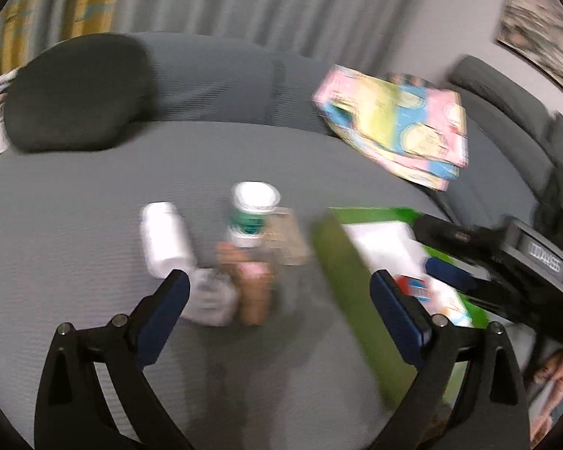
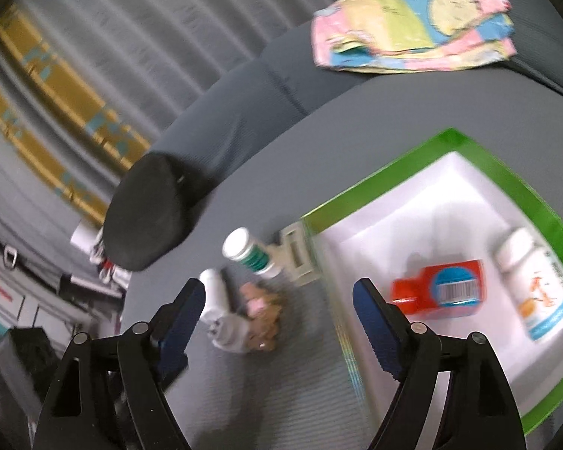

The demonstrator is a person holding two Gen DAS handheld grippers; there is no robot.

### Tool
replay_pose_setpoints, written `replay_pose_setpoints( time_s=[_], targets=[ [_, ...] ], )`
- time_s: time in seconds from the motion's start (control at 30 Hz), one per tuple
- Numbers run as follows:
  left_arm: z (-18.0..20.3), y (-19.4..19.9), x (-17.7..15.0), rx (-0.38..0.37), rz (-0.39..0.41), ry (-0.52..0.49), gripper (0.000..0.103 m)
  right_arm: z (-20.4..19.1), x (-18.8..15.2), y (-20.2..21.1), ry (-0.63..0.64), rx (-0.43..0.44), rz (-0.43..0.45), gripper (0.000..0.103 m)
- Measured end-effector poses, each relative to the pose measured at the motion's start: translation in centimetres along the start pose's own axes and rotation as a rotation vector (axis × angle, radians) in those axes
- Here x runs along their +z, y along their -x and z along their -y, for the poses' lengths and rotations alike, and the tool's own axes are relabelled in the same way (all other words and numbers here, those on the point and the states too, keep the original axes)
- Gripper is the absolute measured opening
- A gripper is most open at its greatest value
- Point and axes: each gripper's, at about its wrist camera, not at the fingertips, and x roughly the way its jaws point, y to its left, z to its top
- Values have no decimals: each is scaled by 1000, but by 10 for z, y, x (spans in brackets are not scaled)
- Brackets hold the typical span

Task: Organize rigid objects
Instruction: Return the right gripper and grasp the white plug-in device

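While both tongs sit wide open and empty, this looks like the gap between picks. Left gripper (image 1: pixel 279 313) hangs over the loose pile on the grey couch (image 1: pixel 94 225), left of the green tray (image 2: pixel 480 150): a white bottle (image 1: pixel 165 238), a green-banded bottle (image 1: pixel 251 213), and a small brown toy (image 1: pixel 251 285). Right gripper (image 2: pixel 277 313) hovers at the tray's left edge. Inside the tray lie a red bottle (image 2: pixel 439 288) and a white pill bottle (image 2: pixel 536 285). I'd guess next up is dropping onto one pile bottle and squeezing across its body, though everything's pretty blurry.
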Motion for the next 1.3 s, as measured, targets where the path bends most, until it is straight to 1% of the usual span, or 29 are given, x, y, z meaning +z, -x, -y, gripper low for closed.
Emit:
replay_pose_setpoints(
  time_s=[0.1,0.23,0.33,0.37,0.43,0.53,0.63,0.7,0.73,0.77,0.93,1.03,1.13,1.2,1.3],
  targets=[
    [-29,-1,-3,59,0,30,96,-12,-6,-12,23,2,-32,82],
    [-60,-9,-10,105,-7,68,96,-26,-14,-30,54,-17,-63,82],
    [-83,-20,-19,119,-38,128,96,-32,-17,-41,73,-35,-81,82],
    [-90,-25,-21,136,-62,149,96,-36,-19,-46,83,-39,-89,82],
    [-96,-30,-24,174,-90,156,96,-43,-22,-54,100,-36,-99,82],
    [-98,-35,-27,151,-114,143,96,-54,-26,-69,127,-19,-137,82],
    [-97,-37,-29,103,-121,141,96,-62,-30,-88,145,21,-206,82],
    [-96,-41,-30,67,-136,144,96,-69,-34,-99,169,13,-244,72],
    [-96,-43,-31,55,-143,149,96,-72,-36,-104,189,9,-264,65],
    [-96,-45,-31,47,-150,154,96,-75,-37,-111,213,14,-296,62],
    [-90,-57,-32,10,-182,178,95,-83,-32,-137,213,60,-403,62],
    [-89,-62,-31,-14,-190,192,95,-87,-30,-151,233,29,-440,62],
    [-89,-69,-31,-31,-206,209,94,-94,-29,-161,289,-38,-443,62],
    [-89,-74,-31,-34,-217,221,92,-98,-29,-167,322,-29,-457,62],
    [-90,-74,-31,-34,-207,229,91,-96,-32,-174,314,-18,-484,62]
  ],
)
